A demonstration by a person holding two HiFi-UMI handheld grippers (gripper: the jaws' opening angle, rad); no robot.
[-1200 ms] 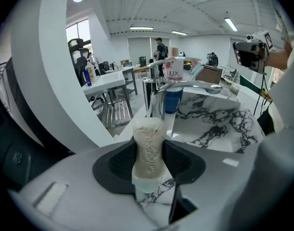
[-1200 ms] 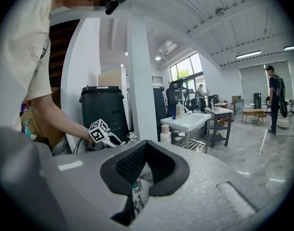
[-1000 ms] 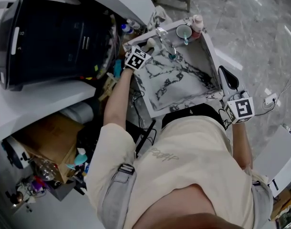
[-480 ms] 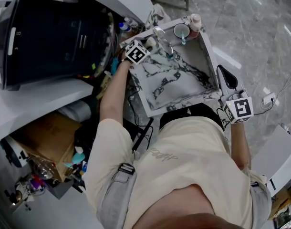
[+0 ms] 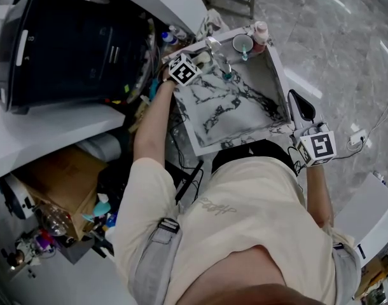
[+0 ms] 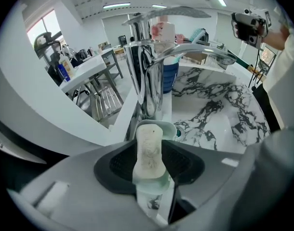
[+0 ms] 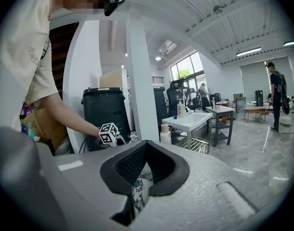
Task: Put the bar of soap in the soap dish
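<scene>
Off-white and chalky, the rounded bar of soap (image 6: 149,146) stands on end, pinched between the left gripper's (image 6: 149,161) ribbed black pads. The pale green, smooth-rimmed soap dish (image 6: 165,127) sits right behind it, at the foot of the chrome faucet (image 6: 154,76). Black-veined marble sink (image 6: 219,114) spreads beyond. The right gripper (image 7: 139,179) hangs by the sink's corner, well apart, with its jaws drawn nearly together on nothing.

Matt soap (image 6: 148,148), glossy chrome tap (image 6: 154,81), marbled sink (image 6: 212,117)

shirt (image 5: 257,208): cream, short-sleeved | strap (image 5: 149,265): grey | left gripper (image 6: 149,150), right gripper (image 7: 140,177): grey, black fingers (image 7: 129,162)
</scene>
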